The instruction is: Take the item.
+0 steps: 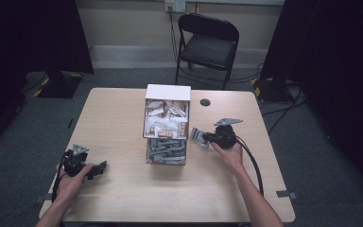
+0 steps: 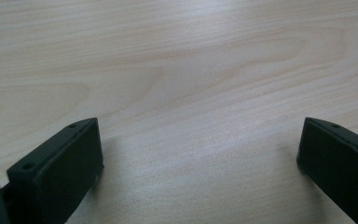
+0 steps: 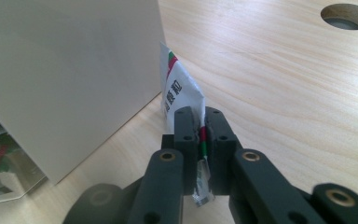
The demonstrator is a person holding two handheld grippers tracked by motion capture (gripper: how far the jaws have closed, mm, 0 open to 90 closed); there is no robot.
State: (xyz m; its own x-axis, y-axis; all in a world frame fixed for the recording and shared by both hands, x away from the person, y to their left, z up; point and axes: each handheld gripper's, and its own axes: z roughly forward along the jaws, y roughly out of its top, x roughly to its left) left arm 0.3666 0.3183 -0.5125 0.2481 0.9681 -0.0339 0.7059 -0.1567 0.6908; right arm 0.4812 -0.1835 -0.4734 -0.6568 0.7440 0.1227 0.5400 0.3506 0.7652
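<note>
My right gripper (image 1: 207, 137) is shut on a small white sachet (image 1: 198, 136) with red and green print, held just right of the boxes. In the right gripper view the sachet (image 3: 179, 88) stands up between the closed jaws, close to the white box wall (image 3: 70, 70). The white box (image 1: 167, 113) holds several sachets and sits above a clear box (image 1: 166, 151) with more sachets. My left gripper (image 1: 99, 168) rests low at the table's front left, open, with nothing between its fingers (image 2: 56, 168) over bare wood.
The light wooden table (image 1: 123, 198) has a round cable hole (image 1: 205, 102) behind the right gripper. A black folding chair (image 1: 208, 45) stands beyond the far edge. Dark curtains flank both sides.
</note>
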